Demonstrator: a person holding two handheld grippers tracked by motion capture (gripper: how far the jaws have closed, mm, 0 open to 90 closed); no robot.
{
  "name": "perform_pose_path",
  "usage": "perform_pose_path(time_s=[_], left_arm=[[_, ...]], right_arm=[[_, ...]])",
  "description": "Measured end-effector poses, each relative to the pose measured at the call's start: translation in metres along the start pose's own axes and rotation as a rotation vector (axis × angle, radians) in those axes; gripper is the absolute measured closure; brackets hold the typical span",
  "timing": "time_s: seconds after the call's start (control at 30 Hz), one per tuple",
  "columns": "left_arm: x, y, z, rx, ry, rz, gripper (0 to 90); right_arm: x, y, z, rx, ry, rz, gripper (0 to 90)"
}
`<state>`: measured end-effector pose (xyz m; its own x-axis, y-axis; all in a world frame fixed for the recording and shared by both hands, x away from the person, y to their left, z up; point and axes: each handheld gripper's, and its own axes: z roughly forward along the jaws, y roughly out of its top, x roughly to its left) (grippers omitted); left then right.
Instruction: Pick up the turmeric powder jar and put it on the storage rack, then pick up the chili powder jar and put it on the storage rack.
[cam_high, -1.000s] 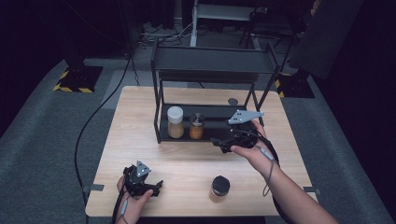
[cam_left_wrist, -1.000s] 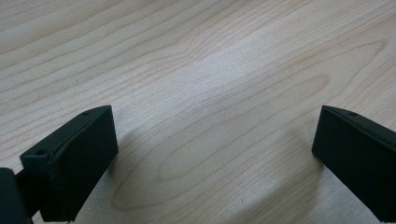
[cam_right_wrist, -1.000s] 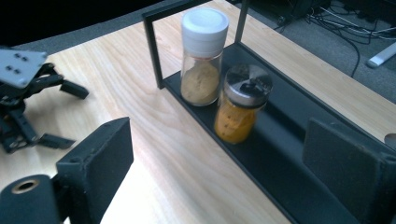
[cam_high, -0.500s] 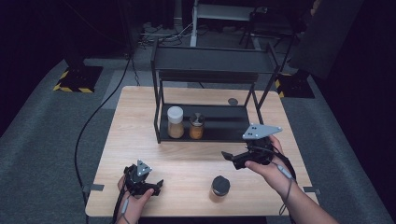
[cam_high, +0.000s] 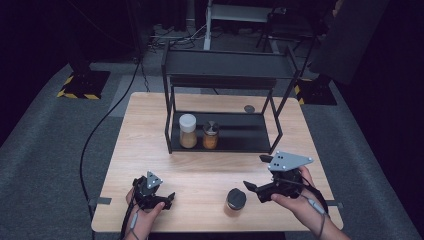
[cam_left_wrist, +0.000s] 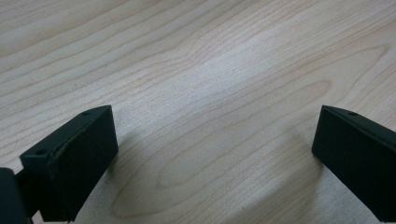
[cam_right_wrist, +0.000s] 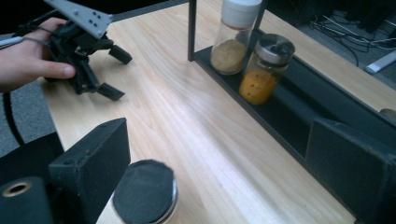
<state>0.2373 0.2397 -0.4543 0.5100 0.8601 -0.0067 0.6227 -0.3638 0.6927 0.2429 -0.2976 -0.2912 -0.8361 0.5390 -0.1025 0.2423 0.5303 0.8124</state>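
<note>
A black-lidded jar (cam_high: 235, 199) stands on the table near the front edge. My right gripper (cam_high: 256, 173) hovers just to its right, jaws pointing left. They have just been opening and stand open. In the right gripper view the jar (cam_right_wrist: 145, 195) sits low beside the left jaw, and neither pad presses on it. On the black rack's (cam_high: 241, 133) lower shelf stand a white-lidded jar (cam_high: 188, 131) and a silver-lidded orange jar (cam_high: 210, 135). My left gripper (cam_high: 161, 199) rests at the front left, open, over bare wood (cam_left_wrist: 210, 93).
A small round dark object (cam_high: 249, 108) lies on the table behind the rack. The right gripper view shows the two shelf jars (cam_right_wrist: 232, 42) (cam_right_wrist: 266, 70) ahead, and the other hand with the left gripper (cam_right_wrist: 117, 73) farther off. A cable (cam_high: 102, 130) trails off the table's left side.
My right gripper has drawn back from the rack's lower shelf toward the near right of the table, beside the black-lidded jar. The left gripper has stayed put.
</note>
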Motion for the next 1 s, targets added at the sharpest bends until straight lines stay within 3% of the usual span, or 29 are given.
perform_pose_path(time_s=[0.73, 1.0], left_arm=[[0.000, 0.000, 0.000, 0.000, 0.000, 0.000, 0.0], [0.000, 0.000, 0.000, 0.000, -0.001, -0.002, 0.0]], right_arm=[[0.022, -0.034, 0.014, 0.026, 0.045, -0.019, 5.7], [0.027, -0.049, 0.029, 0.043, 0.029, -0.041, 5.4]])
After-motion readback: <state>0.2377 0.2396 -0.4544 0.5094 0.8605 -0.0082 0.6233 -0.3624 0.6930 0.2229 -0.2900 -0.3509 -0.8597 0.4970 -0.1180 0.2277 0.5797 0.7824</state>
